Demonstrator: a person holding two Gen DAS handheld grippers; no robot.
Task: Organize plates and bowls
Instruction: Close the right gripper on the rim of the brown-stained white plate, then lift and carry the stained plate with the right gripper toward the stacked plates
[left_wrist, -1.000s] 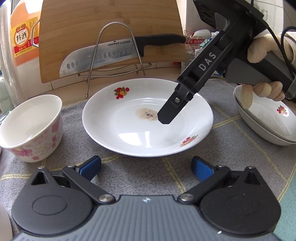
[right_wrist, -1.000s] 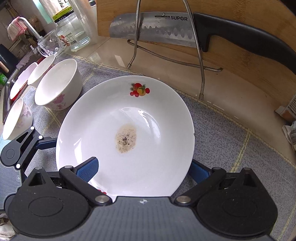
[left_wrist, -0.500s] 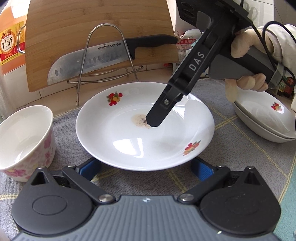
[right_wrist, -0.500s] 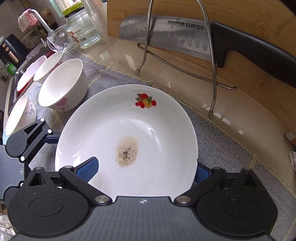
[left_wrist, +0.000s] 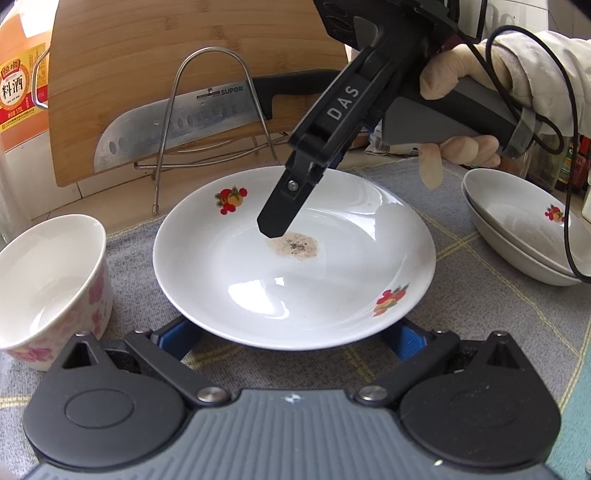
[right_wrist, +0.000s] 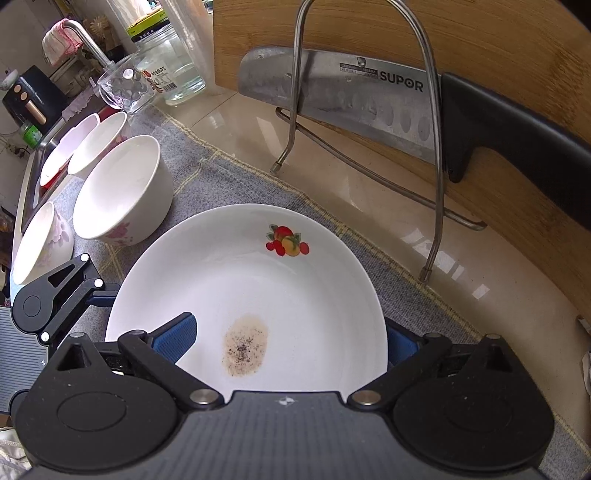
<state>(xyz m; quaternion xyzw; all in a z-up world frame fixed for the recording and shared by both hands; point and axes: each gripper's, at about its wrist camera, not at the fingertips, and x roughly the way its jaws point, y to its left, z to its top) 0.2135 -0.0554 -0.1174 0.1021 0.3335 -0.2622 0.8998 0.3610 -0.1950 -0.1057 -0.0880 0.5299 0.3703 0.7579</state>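
A white plate (left_wrist: 325, 295) with fruit prints and a brown stain lies on the grey mat (left_wrist: 480, 295). My left gripper (left_wrist: 291, 332) is open, and the plate's near rim lies over its blue fingers (left_wrist: 177, 336). My right gripper (right_wrist: 286, 339) is open too and straddles the plate's rim: one pad (right_wrist: 173, 336) is over the inside, while the other sits half hidden outside the rim. In the left wrist view its black finger (left_wrist: 277, 221) points down beside the stain. A blue finger (right_wrist: 105, 298) of the left gripper reaches under the plate's left rim.
A floral bowl (left_wrist: 48, 288) stands left of the plate, with several more bowls (right_wrist: 122, 192) behind it. Two stacked plates (left_wrist: 524, 240) sit at the right. A cutting board (left_wrist: 184, 74), a knife (right_wrist: 351, 96) on a wire rack, a glass jar (right_wrist: 173, 66) and a bottle (left_wrist: 18, 92) line the back.
My left gripper has moved forward, so the plate's near rim now lies over its fingers. My right gripper has slid further over the plate, its fingertip crossing the stain. Both stayed open.
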